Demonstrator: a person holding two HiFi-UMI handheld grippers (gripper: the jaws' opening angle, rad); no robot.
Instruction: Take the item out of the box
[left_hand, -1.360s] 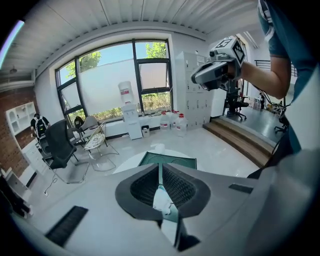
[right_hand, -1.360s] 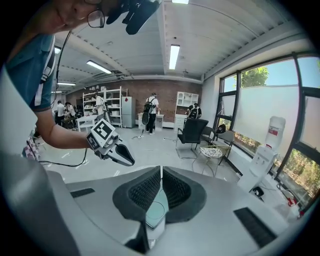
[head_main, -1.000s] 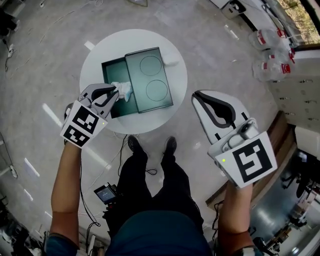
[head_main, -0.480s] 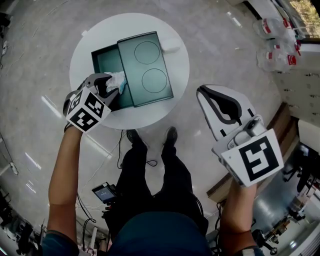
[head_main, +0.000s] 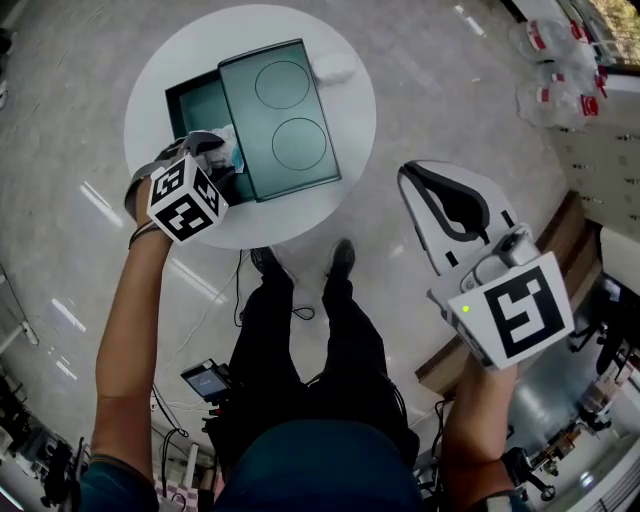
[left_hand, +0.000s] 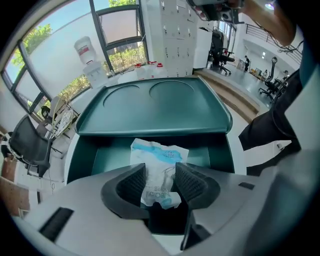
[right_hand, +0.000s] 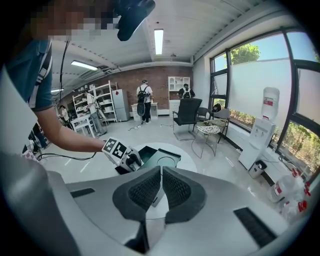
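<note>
A dark green box stands on a round white table, its lid slid to the right so the left part is uncovered. A crumpled white and blue packet lies on the box floor. My left gripper points steeply down over the packet. Its jaws have just been opening and now stand open on either side of the packet, with the pads apart from it. My right gripper hangs off the table's right side, shut and holding nothing.
A small white object lies on the table beyond the lid. Water bottles stand on the floor at the far right, beside a wooden step. Cables and a small device lie on the floor by the person's feet.
The left gripper came down into the box's uncovered part with the packet and opened, so the packet now lies loose on the box floor. The right gripper sank a little.
</note>
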